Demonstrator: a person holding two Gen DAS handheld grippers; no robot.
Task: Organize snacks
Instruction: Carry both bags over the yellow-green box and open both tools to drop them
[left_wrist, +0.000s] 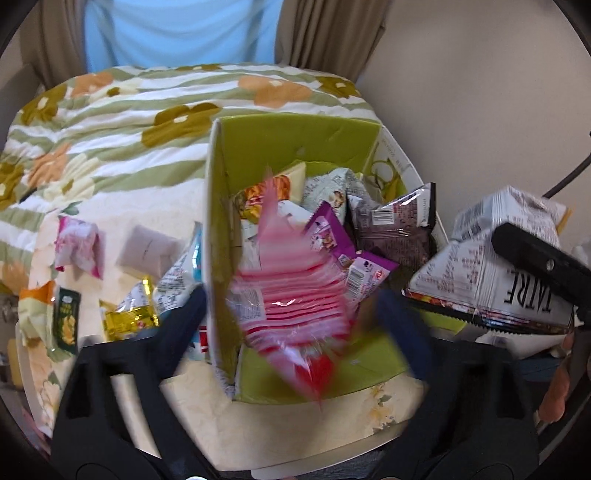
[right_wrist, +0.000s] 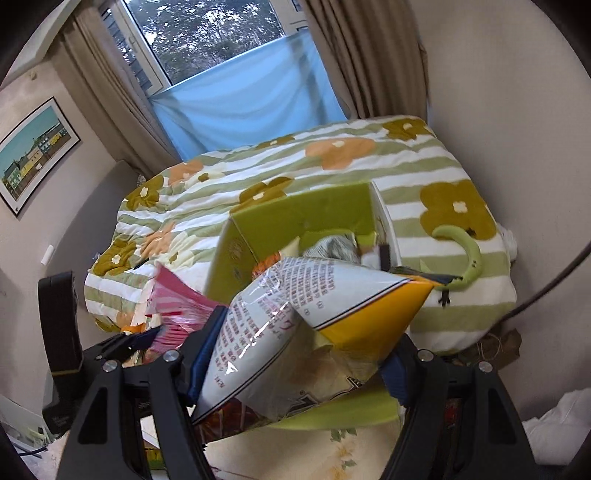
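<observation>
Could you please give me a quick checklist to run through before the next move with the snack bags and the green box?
1. Left tongs open: ok, jaws stand wide apart.
2. Pink striped bag released over the green box: ok, blurred between the open jaws, above the box.
3. Pink bag settled inside: cannot tell, too blurred.
4. Right tongs gripping the large white bag: ok, pads press both its sides.
5. Room in the box for the white bag: cannot tell, several packets already fill it.
6. Loose snacks left on the bedspread: not ok, several lie beside the box.
</observation>
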